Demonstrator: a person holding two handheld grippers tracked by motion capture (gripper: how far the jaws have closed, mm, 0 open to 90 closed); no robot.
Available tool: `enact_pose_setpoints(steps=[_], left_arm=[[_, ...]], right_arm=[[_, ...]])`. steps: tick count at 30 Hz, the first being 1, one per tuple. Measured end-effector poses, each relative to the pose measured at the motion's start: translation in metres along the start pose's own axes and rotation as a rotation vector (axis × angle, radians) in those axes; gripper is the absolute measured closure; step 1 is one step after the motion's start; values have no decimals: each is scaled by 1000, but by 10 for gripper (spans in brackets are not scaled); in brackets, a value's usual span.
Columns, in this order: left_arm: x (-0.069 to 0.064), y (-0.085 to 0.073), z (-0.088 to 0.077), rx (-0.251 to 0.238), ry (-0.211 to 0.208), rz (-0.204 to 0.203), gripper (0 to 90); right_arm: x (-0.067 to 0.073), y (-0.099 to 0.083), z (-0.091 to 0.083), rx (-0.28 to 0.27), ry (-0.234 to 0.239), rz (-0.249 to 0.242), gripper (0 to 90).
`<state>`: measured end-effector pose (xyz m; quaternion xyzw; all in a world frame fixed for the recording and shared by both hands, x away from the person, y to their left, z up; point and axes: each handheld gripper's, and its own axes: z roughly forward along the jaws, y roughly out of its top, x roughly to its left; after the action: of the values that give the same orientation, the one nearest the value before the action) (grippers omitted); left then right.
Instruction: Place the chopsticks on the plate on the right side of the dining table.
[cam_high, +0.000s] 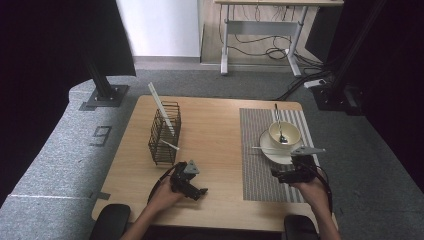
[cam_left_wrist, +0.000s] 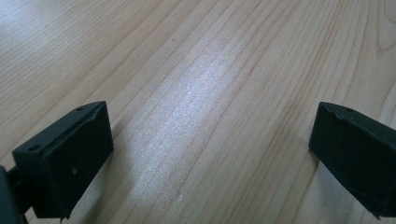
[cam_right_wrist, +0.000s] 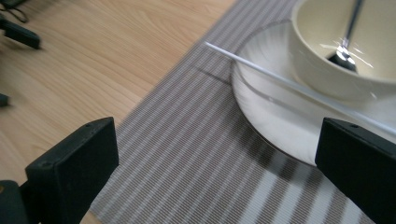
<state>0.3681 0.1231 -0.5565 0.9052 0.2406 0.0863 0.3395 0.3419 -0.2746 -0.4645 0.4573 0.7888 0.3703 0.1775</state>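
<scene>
Black, blocky jaws of the right gripper (cam_right_wrist: 210, 172) are seen wide apart and empty over a striped woven mat (cam_right_wrist: 187, 154). At two o'clock from them a thin white stick (cam_right_wrist: 261, 70) is laid across the rim of a glossy white plate (cam_right_wrist: 271, 121), its far end cut off by the frame edge. A cream bowl (cam_right_wrist: 327, 65) is set on the plate, with a metal spoon (cam_right_wrist: 348, 32) inside; the spoon's handle is cropped. The left gripper (cam_left_wrist: 210, 144) is held spread and empty above bare pale wooden table (cam_left_wrist: 210, 70). From above, a dark wire basket (cam_high: 164, 135) with white sticks is found at eleven o'clock from the left gripper; their exact number cannot be made out.
</scene>
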Motion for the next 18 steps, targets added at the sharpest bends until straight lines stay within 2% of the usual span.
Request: enact_pose_setpoints(steps=[9,18], left_arm=[[0,0,0,1,-2,-3,0],[0,0,0,3,-1,-2,0]], right_arm=[[31,33,4,28,71,-77,0],[55,64,9,61,96,-172,0]])
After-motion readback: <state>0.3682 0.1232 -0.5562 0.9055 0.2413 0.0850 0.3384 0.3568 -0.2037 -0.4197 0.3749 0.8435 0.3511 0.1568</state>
